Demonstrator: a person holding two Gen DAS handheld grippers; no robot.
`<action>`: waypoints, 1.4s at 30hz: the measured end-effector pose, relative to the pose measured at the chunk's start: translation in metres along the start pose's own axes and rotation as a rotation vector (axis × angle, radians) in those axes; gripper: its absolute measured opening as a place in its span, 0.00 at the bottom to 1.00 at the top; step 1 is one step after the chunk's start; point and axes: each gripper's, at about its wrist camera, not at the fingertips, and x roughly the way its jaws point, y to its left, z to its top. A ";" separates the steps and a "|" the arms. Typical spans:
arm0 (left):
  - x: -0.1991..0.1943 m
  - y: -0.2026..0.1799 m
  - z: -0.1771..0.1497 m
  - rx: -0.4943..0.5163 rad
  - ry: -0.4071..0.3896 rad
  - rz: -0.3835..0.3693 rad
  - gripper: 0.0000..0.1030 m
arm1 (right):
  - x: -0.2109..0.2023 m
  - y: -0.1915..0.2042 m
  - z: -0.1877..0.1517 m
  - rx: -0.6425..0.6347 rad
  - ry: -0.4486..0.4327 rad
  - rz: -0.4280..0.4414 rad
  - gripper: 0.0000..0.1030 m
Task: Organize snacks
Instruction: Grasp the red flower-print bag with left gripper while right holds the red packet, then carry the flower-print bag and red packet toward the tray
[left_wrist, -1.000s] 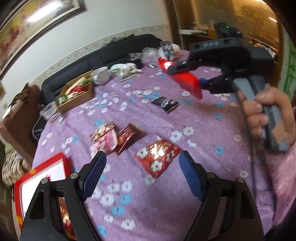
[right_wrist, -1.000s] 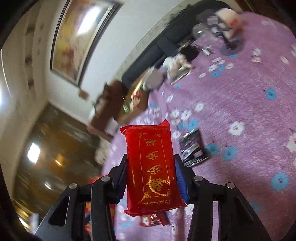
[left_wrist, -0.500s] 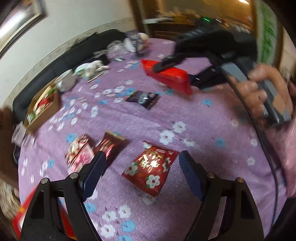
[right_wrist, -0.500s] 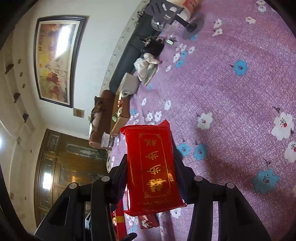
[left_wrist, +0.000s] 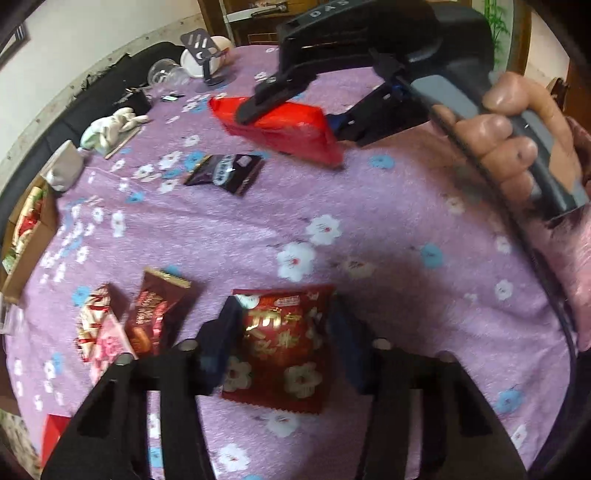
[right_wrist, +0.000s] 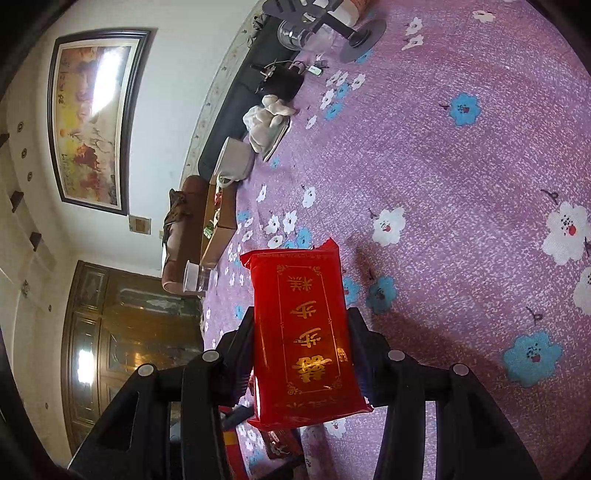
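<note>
On the purple flowered tablecloth (left_wrist: 369, 221) lies a dark red snack packet with white flowers (left_wrist: 284, 343). My left gripper (left_wrist: 284, 332) is down over it, jaws closing, and both blue pads touch the packet's sides. My right gripper (right_wrist: 301, 319) is shut on a bright red packet with gold characters (right_wrist: 306, 332), held just above the cloth. In the left wrist view that red packet (left_wrist: 280, 129) hangs at the far side in the right gripper (left_wrist: 314, 118), held by a person's hand (left_wrist: 517, 147).
A black packet (left_wrist: 225, 173) lies mid-table. A brown packet (left_wrist: 151, 314) and a pink-white one (left_wrist: 96, 332) lie left of my left gripper. A cardboard box of snacks (left_wrist: 22, 236) sits at the left edge, a red box (left_wrist: 55, 435) near left, a phone stand (left_wrist: 203, 48) far back.
My left gripper sank onto the flowered packet, turned, and its jaws came in from wide apart to the packet's sides. The right gripper rolled and dropped a little, still holding the red packet.
</note>
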 end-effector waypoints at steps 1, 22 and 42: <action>0.000 -0.002 0.000 0.001 -0.001 0.006 0.43 | 0.000 0.001 -0.001 -0.003 0.002 0.002 0.46; -0.052 -0.005 -0.041 -0.344 -0.162 0.105 0.26 | -0.008 0.015 -0.009 -0.049 -0.027 0.019 0.46; -0.152 0.005 -0.110 -0.517 -0.316 0.326 0.26 | 0.009 0.034 -0.026 -0.151 0.002 -0.033 0.45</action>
